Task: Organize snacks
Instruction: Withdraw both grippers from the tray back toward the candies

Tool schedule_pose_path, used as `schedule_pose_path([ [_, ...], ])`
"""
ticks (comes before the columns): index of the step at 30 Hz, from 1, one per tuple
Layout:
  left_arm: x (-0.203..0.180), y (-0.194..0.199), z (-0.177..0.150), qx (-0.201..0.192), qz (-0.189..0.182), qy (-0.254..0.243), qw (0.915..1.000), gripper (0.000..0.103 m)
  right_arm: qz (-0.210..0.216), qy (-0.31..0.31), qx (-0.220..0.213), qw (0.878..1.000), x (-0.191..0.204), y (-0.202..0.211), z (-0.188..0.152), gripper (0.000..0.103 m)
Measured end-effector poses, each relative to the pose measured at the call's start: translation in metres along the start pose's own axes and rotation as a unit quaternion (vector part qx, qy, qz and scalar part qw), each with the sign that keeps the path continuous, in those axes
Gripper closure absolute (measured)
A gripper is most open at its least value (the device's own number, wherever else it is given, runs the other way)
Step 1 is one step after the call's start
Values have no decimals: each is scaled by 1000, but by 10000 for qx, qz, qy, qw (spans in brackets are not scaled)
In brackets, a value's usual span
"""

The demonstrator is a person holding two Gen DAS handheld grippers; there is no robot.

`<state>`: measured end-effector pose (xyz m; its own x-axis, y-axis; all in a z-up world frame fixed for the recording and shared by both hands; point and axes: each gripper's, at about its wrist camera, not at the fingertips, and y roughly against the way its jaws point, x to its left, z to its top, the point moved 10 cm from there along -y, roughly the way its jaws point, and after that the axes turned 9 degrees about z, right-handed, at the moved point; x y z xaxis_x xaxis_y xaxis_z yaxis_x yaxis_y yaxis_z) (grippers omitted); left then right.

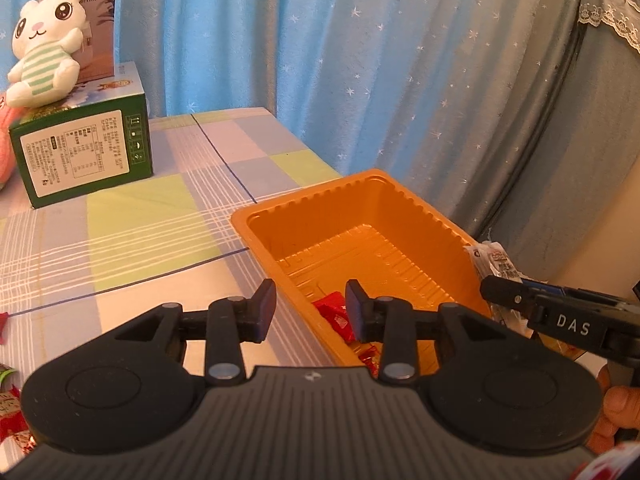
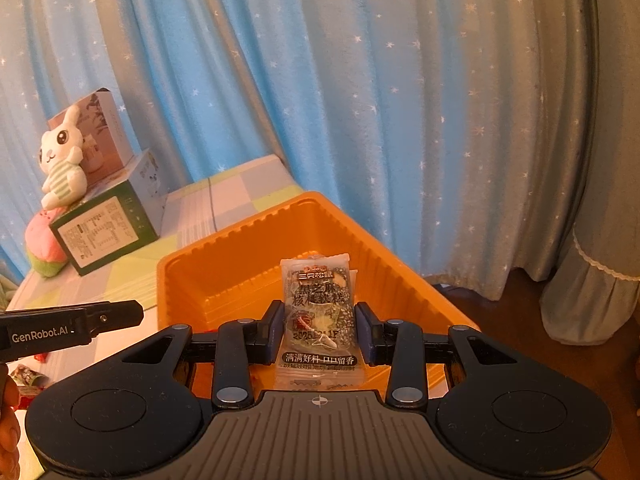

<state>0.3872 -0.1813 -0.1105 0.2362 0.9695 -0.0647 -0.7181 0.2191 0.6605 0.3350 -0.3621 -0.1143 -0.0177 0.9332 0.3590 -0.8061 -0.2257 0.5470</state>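
- Left gripper point(image 1: 311, 312): jaws stand apart with nothing between the pads. It hovers over the near left corner of the orange tray point(image 1: 280, 216); the left finger is over the tablecloth, the right finger over the tray interior.
- Red snack packet point(image 1: 334, 314): lies on the tray floor at the near end, partly hidden behind the left gripper's right finger. Further red wrapper material shows just below it; whether this is a second packet cannot be determined.
- Right gripper point(image 2: 319, 330): pads are closed against both sides of a clear sesame-cake packet point(image 2: 318, 300), which is held upright above the near part of the tray. In the left wrist view, the same packet projects past the tray's right rim.
- Orange tray: sits on the checked tablecloth point(image 1: 132, 216) near the table's right edge; most of its floor is bare.
- Loose snack packets point(image 1: 10, 400): lie on the tablecloth at the far left edge, well apart from the tray.
- Background: a plush rabbit point(image 1: 48, 40) sits on a green carton point(image 1: 84, 144) at the back of the table, before a blue star-print curtain point(image 1: 320, 40).
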Motion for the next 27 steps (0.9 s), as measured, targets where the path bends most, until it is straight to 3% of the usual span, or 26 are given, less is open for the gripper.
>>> schedule_pose_path([
  [4, 3, 4, -1, -30, 4, -24, 10000, 69, 201, -373, -47, 9991, -1, -2, 2, 65],
  [8, 8, 5, -5, -1, 3, -11, 10000, 64, 187, -589, -111, 9980, -7, 0, 4, 42],
  [15, 16, 12, -13, 9, 36, 17, 10000, 58, 72, -675, -193, 9975, -10, 4, 6, 42],
  [27, 37, 25, -25, -7, 177, 81, 9998, 53, 194, -291, -38, 9994, 21, -4, 0, 42],
])
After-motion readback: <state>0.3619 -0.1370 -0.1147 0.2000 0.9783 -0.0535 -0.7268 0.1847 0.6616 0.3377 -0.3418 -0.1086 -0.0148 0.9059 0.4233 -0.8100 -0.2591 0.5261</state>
